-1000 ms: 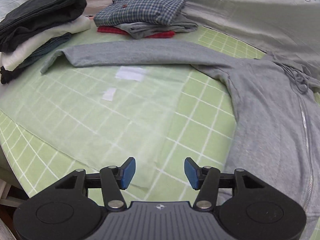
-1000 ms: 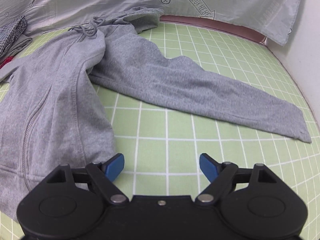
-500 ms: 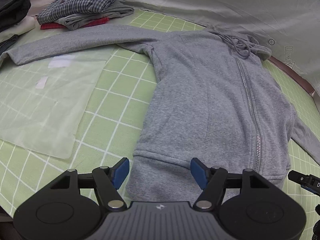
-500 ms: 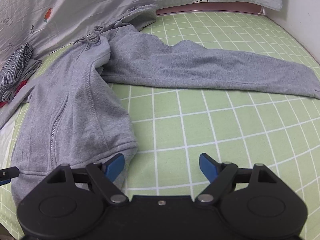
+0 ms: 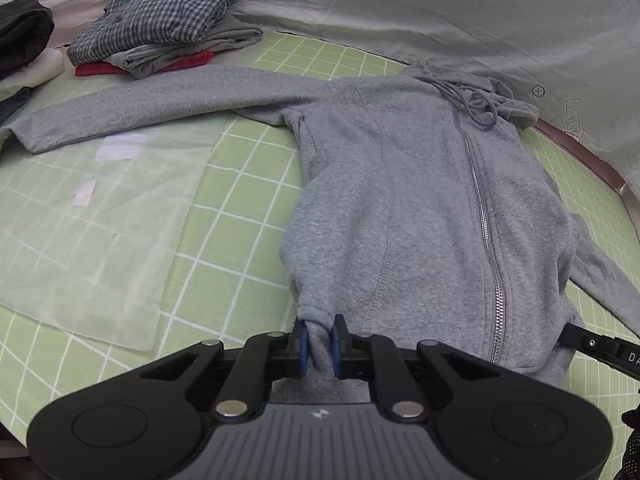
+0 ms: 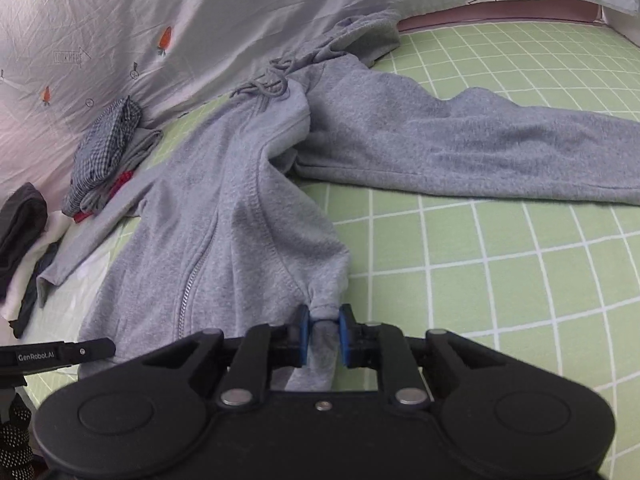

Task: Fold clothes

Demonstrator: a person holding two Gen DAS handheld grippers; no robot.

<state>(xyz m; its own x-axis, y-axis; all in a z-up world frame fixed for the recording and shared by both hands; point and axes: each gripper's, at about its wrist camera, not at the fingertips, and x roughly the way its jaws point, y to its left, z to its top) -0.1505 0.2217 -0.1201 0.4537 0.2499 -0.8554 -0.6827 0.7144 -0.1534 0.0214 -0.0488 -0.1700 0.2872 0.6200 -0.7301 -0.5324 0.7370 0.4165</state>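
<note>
Left wrist view: left gripper (image 5: 319, 339) was closing, blue pads pinching the near left hem corner of the grey zip hoodie (image 5: 400, 200); fabric bunched between the jaws. Hoodie lay front-up on the green checked sheet (image 5: 240, 208), zipper (image 5: 484, 220) closed, hood at the far end, left sleeve (image 5: 160, 100) stretched straight out sideways. Corner grip likely chosen so the hem could be lifted and carried up for a fold. Clear plastic sheet (image 5: 92, 232) lay just beside the hoodie, under the sleeve end, possibly in the way of a sleeve fold. Folded stack topped by a checked shirt (image 5: 168, 12) sat behind the sleeve, dark pile (image 5: 24, 32) at far left, both apart from the hoodie.

Right wrist view: right gripper (image 6: 323, 336) was closing too, pads clamped on the opposite hem corner, cloth pulled into a small tuck. Right sleeve (image 6: 480, 148) spread out over the sheet, unfolded. Grey printed bedcover (image 6: 200, 20) rose behind the hood (image 6: 360, 36), touching it. The other gripper's tip showed at the left edge. Nothing blocked the hem lift.
</note>
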